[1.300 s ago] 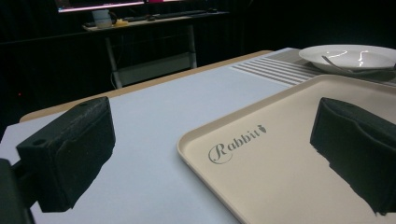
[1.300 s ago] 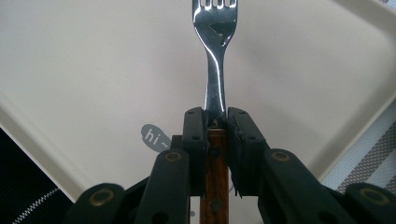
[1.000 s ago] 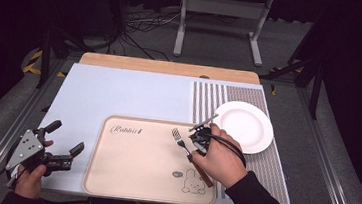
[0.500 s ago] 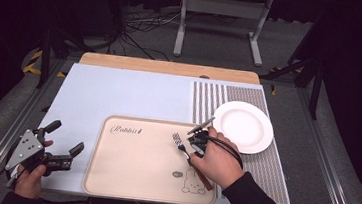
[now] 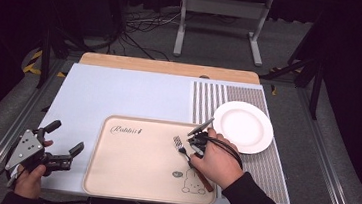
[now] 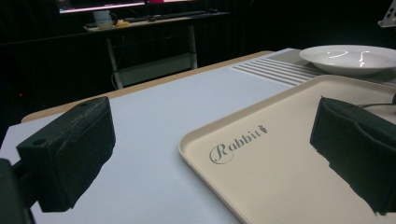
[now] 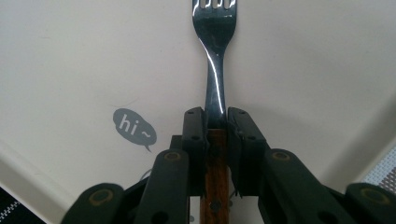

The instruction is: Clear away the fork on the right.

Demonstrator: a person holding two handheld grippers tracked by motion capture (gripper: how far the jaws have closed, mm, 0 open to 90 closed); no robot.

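**Fork clamped over the tray**

The right gripper (image 5: 196, 142) has its jaws clamped on the fork (image 7: 215, 56) above the beige tray (image 5: 132, 172), at its right side. The left gripper (image 5: 59, 143), jaws apart, hovers at the bench's near left edge.

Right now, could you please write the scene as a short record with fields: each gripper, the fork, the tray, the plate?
right gripper: shut on the fork, jaws clamped where the wooden handle meets the metal neck
fork: over the tray, tines pointing away from the hand
left gripper: open, nothing between its jaws, at the tray's left edge
tray: beige, printed with "Rabbit" and a rabbit drawing
plate: white, empty, on the striped mat right of the tray
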